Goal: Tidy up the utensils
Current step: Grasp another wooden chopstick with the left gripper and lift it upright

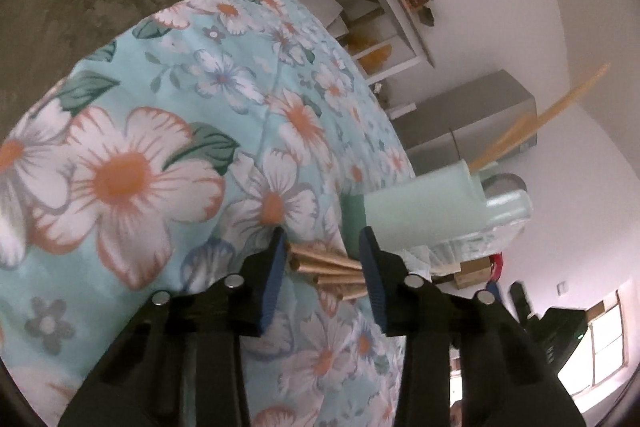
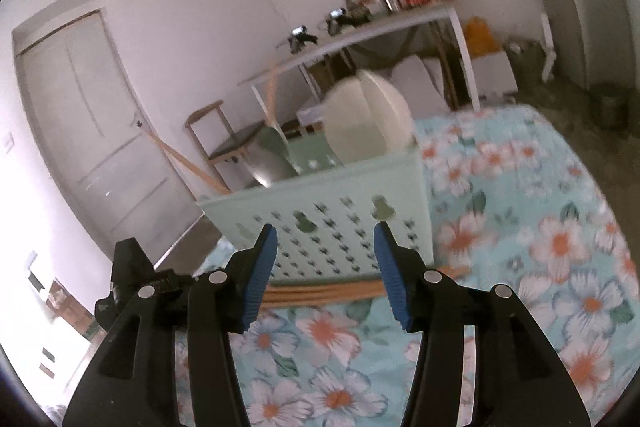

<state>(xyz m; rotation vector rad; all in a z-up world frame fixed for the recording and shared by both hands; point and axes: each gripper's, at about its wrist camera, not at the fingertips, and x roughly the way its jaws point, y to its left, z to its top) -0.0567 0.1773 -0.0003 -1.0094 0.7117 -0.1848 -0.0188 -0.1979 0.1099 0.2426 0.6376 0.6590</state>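
The left wrist view shows the end faces of a bundle of light wooden chopsticks (image 1: 326,269) lying on the flowered blue tablecloth (image 1: 160,131), between the blue pads of the left gripper (image 1: 324,259). Its jaws stand half open around the ends; whether the pads press them, I cannot tell.

The right wrist view shows the bundle (image 2: 324,294) from the side. Its long axis runs left to right, just near the pale green perforated plastic rack (image 2: 332,227), where white plates (image 2: 368,115) stand. The right gripper (image 2: 324,259) is released, jaws apart over the sticks, holding nothing.
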